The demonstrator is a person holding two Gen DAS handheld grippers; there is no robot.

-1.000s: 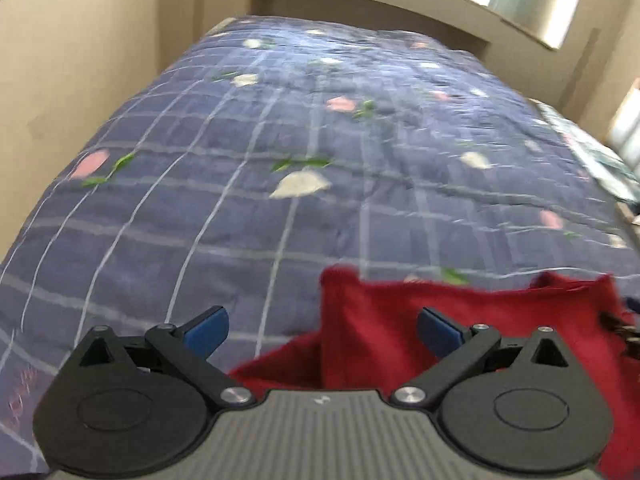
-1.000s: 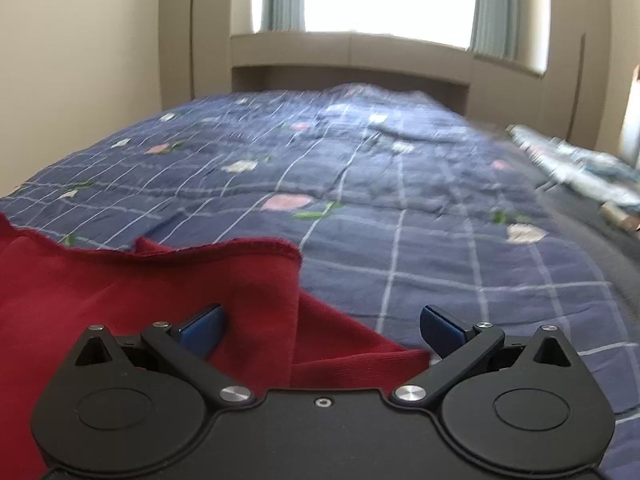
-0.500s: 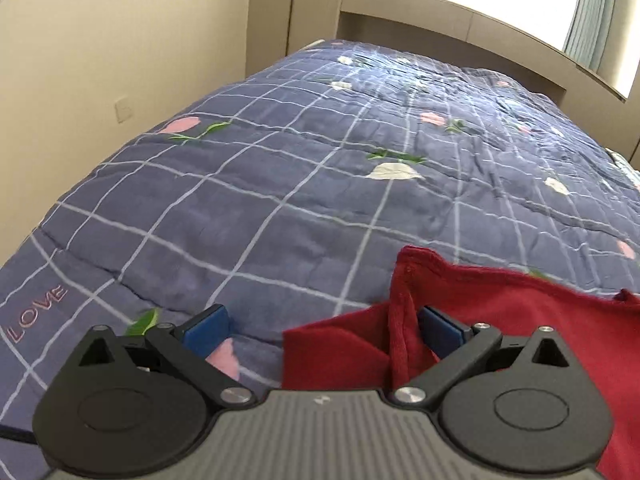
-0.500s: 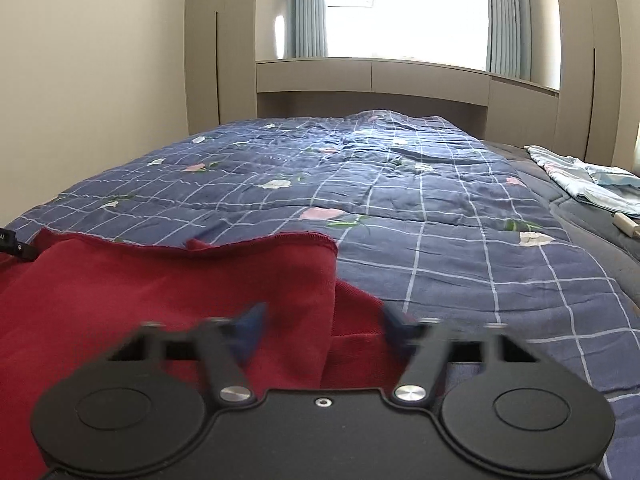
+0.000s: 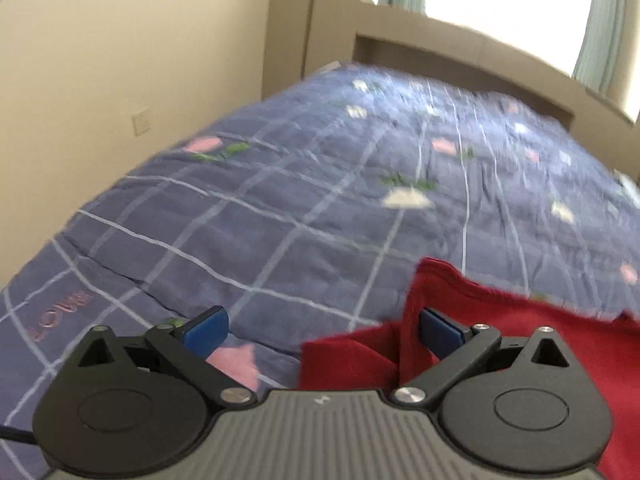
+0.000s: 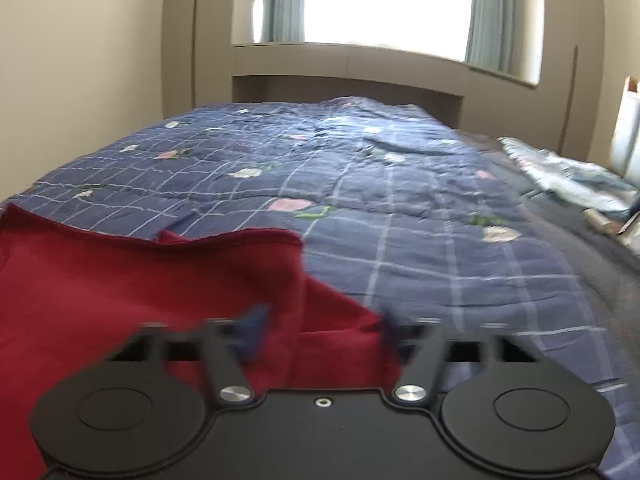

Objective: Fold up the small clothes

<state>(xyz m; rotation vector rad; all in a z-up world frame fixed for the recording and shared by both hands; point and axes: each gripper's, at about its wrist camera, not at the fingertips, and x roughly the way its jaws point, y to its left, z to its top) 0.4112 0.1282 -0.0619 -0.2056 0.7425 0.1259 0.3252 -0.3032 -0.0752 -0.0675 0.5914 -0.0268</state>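
A dark red garment point(image 5: 520, 332) lies on the blue checked quilt point(image 5: 320, 208), folded over itself with a raised edge. In the left wrist view my left gripper point(image 5: 320, 326) is open, its right fingertip point(image 5: 438, 328) against the garment's left fold and its left one over bare quilt. In the right wrist view the red garment point(image 6: 140, 280) fills the lower left. My right gripper point(image 6: 320, 334) hovers over its right corner, fingers blurred by motion and part-way closed, with the red cloth lying between them.
The quilt point(image 6: 400, 200) covers a bed running toward a window. A beige wall point(image 5: 100, 100) stands close on the left. A pale blue patterned cloth point(image 6: 568, 176) and a small roll point(image 6: 598, 220) lie at the bed's right side.
My right gripper's fingers have moved inward from fully open. The left gripper has tilted up and shifted left along the garment's fold, staying open.
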